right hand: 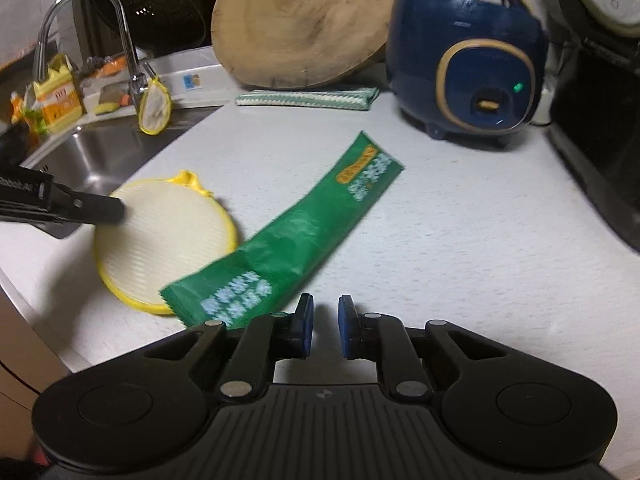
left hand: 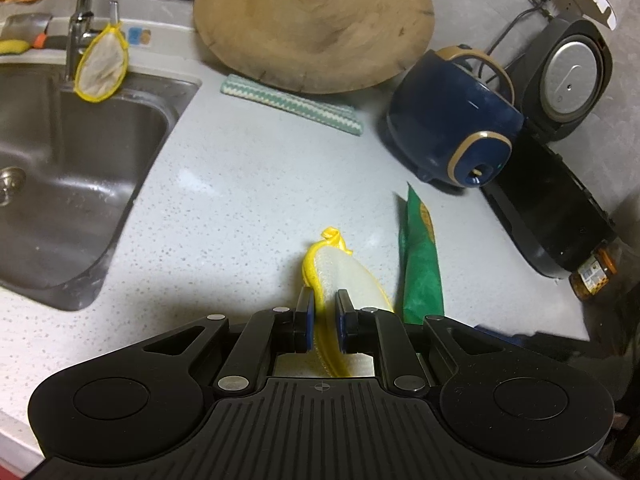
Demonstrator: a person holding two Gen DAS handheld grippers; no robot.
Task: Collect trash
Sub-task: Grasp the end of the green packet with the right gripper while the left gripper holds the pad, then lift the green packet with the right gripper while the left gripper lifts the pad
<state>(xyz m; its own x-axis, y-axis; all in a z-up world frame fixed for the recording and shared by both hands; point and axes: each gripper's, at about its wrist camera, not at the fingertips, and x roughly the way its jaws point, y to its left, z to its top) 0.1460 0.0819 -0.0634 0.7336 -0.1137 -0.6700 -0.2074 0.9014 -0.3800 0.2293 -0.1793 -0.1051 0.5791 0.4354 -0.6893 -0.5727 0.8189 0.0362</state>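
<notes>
A long green snack wrapper (right hand: 304, 232) lies flat on the speckled white counter (right hand: 460, 240), running from near my right gripper up toward the blue cooker. My right gripper (right hand: 325, 312) hovers just right of the wrapper's near end, jaws close together with nothing between them. A round white scrubbing pad with a yellow rim (left hand: 352, 276) stands on edge, and my left gripper (left hand: 324, 308) is shut on its rim. In the right wrist view the same pad (right hand: 168, 232) is left of the wrapper, with the left gripper (right hand: 116, 212) reaching in from the left. The wrapper (left hand: 420, 264) lies just right of the pad.
A steel sink (left hand: 168, 92) and faucet (left hand: 80, 20) are at the left, a second yellow-rimmed pad (left hand: 102, 64) hanging there. A round wooden board (left hand: 312, 24), striped cloth (left hand: 292, 104), blue rice cooker (left hand: 452, 120), black appliance (left hand: 552, 208) and jar (left hand: 592, 276) line the back and right.
</notes>
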